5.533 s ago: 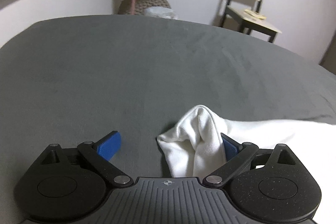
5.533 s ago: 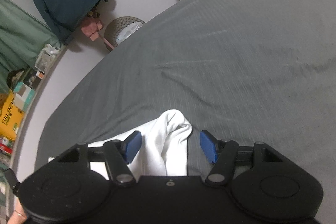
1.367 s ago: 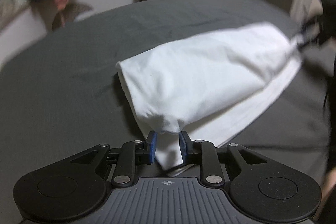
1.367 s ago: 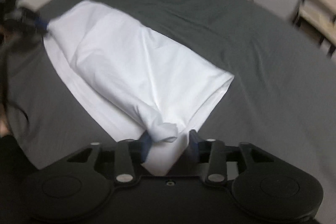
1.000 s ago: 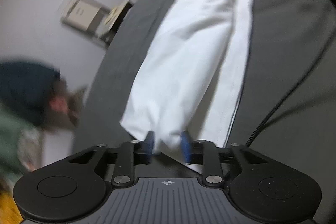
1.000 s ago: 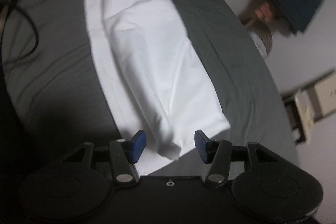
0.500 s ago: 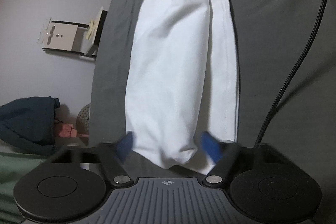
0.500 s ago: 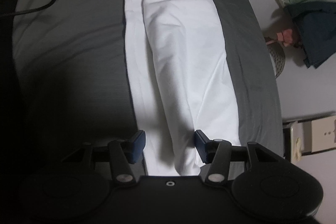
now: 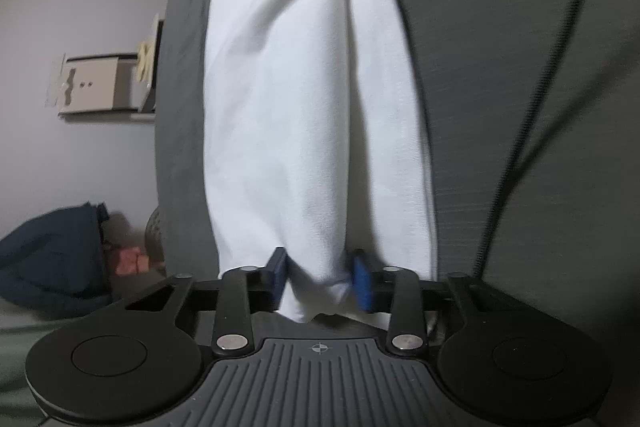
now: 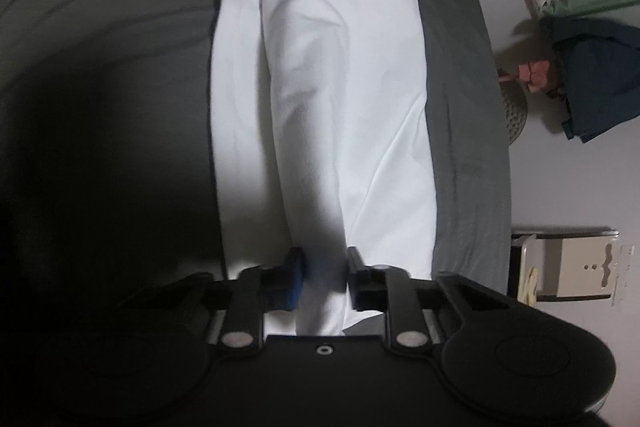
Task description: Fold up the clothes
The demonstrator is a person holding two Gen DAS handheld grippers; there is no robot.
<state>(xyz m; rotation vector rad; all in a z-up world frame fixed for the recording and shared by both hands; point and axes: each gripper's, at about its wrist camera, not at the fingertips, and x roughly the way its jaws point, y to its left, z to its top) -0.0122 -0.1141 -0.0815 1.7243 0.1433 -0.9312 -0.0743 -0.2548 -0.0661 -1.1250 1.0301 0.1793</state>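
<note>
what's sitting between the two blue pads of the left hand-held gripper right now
In the left wrist view, a bunched end of the white garment lies between the pads of the left hand-held gripper, with the grey bed sheet beneath.

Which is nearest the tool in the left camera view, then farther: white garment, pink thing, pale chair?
1. White garment, between the left tool's fingers, centre.
2. Pink thing, low on the left, beside the bed.
3. Pale chair, higher left, against the wall, farthest.
</note>
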